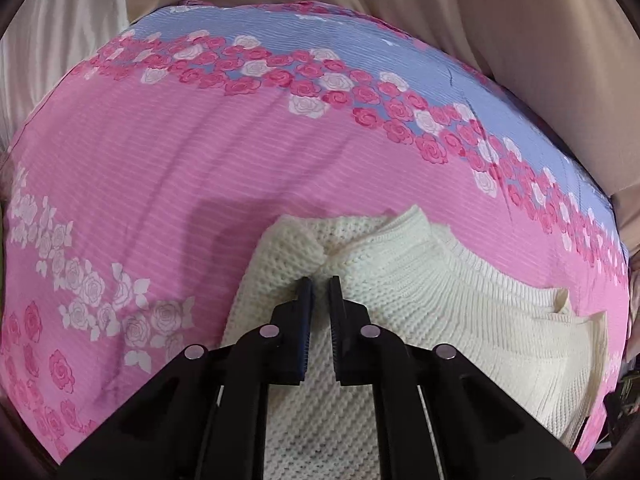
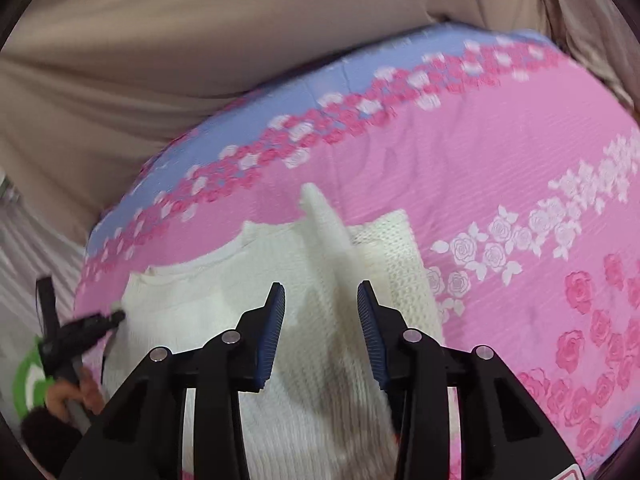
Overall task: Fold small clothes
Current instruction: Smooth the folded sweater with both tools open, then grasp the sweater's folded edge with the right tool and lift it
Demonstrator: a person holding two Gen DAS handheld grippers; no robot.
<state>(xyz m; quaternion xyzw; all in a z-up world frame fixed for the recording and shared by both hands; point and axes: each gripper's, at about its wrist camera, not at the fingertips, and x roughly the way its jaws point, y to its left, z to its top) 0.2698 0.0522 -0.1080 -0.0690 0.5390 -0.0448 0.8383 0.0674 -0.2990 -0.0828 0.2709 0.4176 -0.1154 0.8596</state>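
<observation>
Cream knit sweater [image 1: 400, 280] spread on pink rose-print bedcover [image 1: 160, 168], a fold pinched between near-closed left gripper [image 1: 320, 284]; right gripper [image 2: 321, 296] wide apart above it, gripping nothing. Thin pinch likely to slip from loose knit, undoing fold.

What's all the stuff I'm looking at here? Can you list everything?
knit sweater: one, cream white, lying partly folded on the bedsheet
bedsheet: one, pink and blue with rose print, spread under the sweater
curtain: beige, behind the bed
green and white object: one, at the left edge of the right view, too cut off to identify
person's hand: one, lower left of the right view, holding a gripper handle
left hand-held gripper: one, black, pinching a sweater fold
right hand-held gripper: one, black with blue pads, open above the sweater
</observation>
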